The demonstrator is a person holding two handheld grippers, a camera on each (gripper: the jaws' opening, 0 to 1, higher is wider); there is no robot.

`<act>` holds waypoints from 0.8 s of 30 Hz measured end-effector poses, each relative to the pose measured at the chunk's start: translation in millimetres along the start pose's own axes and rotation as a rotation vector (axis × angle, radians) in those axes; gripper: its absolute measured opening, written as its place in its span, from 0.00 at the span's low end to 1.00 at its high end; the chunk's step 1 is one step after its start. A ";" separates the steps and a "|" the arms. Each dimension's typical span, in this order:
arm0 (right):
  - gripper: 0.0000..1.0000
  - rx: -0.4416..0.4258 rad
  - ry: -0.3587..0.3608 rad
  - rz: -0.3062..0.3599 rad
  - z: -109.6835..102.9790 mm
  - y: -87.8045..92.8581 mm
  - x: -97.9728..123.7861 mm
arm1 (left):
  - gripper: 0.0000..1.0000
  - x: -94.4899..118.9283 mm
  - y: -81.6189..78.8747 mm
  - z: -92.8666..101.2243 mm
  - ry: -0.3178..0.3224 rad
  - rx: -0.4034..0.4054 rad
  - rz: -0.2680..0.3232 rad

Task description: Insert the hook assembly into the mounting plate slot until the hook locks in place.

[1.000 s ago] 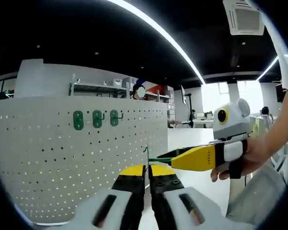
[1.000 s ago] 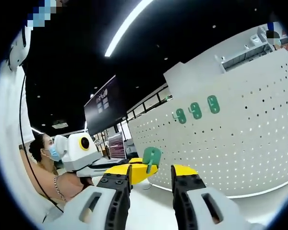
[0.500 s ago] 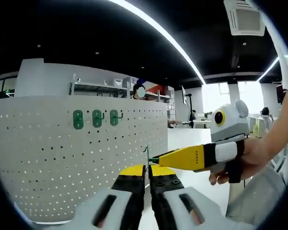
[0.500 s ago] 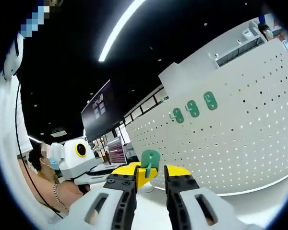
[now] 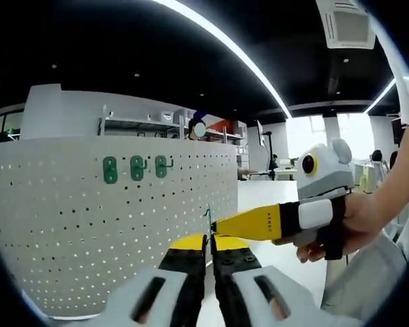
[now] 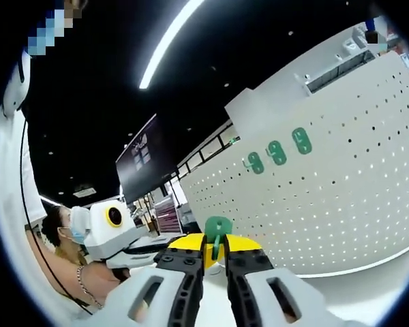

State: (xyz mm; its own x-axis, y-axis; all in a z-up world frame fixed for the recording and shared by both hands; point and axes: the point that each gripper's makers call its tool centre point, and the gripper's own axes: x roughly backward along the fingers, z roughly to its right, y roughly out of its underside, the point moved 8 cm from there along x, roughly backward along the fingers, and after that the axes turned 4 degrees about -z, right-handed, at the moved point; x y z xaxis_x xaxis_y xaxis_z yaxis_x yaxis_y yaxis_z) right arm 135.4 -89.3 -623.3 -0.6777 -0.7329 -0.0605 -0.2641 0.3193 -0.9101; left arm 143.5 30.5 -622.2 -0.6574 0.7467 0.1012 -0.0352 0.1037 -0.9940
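Note:
A white pegboard mounting plate (image 5: 88, 231) curves across the left gripper view and carries three green hooks (image 5: 135, 167). My left gripper (image 5: 209, 240) is shut on a thin green hook assembly (image 5: 208, 216), seen edge-on above its yellow tips. My right gripper (image 5: 219, 225) reaches in from the right, and its yellow tip meets the same hook. In the right gripper view, my right gripper (image 6: 215, 246) is shut on the green hook assembly (image 6: 217, 227). The pegboard (image 6: 341, 204) with its three green hooks (image 6: 278, 152) stands behind it.
A person's hand (image 5: 365, 218) holds the right gripper. Another person (image 6: 61, 235) sits at the left of the right gripper view. A dark screen (image 6: 143, 160) hangs beyond the pegboard's end. White floor (image 5: 273, 197) stretches to the right of the pegboard.
My right gripper's jaws have gone from open to shut on the green hook. The right gripper has slid left toward the left gripper's tips. The left gripper has stayed still.

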 end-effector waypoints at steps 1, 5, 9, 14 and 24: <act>0.07 0.004 0.002 0.003 0.0 -0.4 0.0 | 0.02 0.0 0.0 -0.3 0.000 0.004 0.002; 0.03 -0.004 0.011 0.005 -0.2 -0.6 -0.1 | 0.02 -0.5 -0.5 0.4 0.001 0.001 0.002; 0.02 -0.016 0.015 0.005 0.2 -0.3 -0.1 | 0.02 -0.6 -0.3 0.6 0.002 0.002 -0.003; 0.01 -0.031 0.028 -0.001 1.4 0.4 0.4 | 0.02 -1.2 0.2 1.5 0.002 -0.011 -0.009; 0.01 -0.052 0.035 0.006 1.1 0.0 4.3 | 0.02 -1.6 0.3 4.2 0.012 0.005 -0.003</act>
State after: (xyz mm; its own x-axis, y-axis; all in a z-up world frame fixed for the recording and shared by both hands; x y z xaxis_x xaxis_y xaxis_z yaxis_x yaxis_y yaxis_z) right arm 133.2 -93.1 -623.9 -0.7029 -0.7094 -0.0509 -0.2946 0.3555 -0.8870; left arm 141.4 26.5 -622.9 -0.6481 0.7544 0.1043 -0.0405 0.1027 -0.9939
